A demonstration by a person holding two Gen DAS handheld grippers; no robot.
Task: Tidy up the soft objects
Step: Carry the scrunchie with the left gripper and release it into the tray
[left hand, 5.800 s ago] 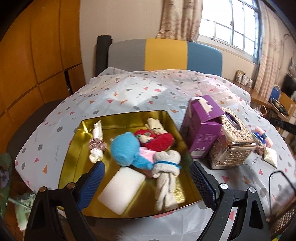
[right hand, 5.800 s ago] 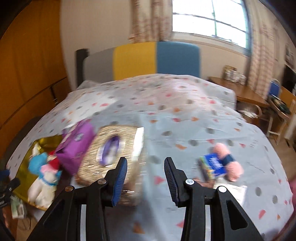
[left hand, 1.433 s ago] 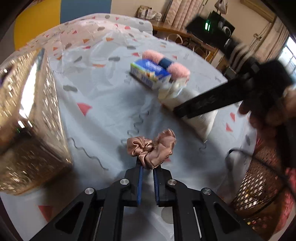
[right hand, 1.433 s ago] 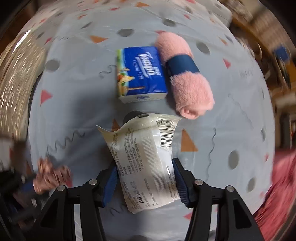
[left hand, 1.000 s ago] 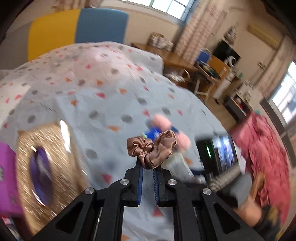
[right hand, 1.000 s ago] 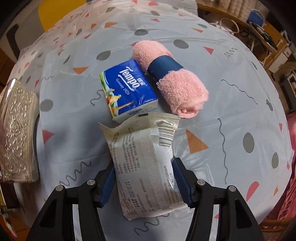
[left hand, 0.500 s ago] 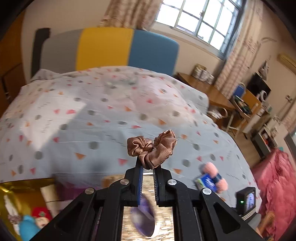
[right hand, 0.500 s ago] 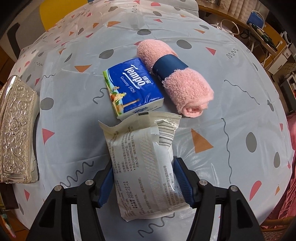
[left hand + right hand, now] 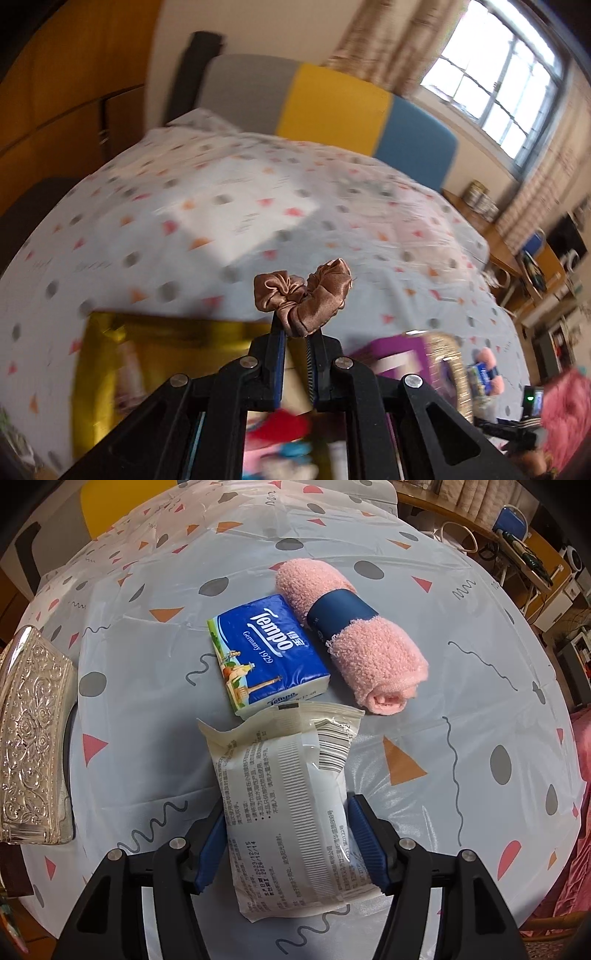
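The shallow gold-lined tray (image 9: pixel 86 373) on the cloth-covered bench (image 9: pixel 461 709) holds blurred soft items in red, blue and pink, and a purple carton (image 9: pixel 391 356) with an embossed metallic tissue box (image 9: pixel 31 738) stands beside it. The left tool (image 9: pixel 294 339) is clamped on a brown satin scrunchie (image 9: pixel 304 297), which stands up from the tips above the tray's far edge, its ruffled loop folded into two lobes. The right tool (image 9: pixel 286 834) straddles a white printed plastic wipes packet (image 9: pixel 284 805) lying flat with its long axis along the fingers, jaws near its sides, contact unclear; beyond its far end lie a blue tissue pack (image 9: pixel 264 657) and a rolled pink towel with a navy band (image 9: pixel 351 635).
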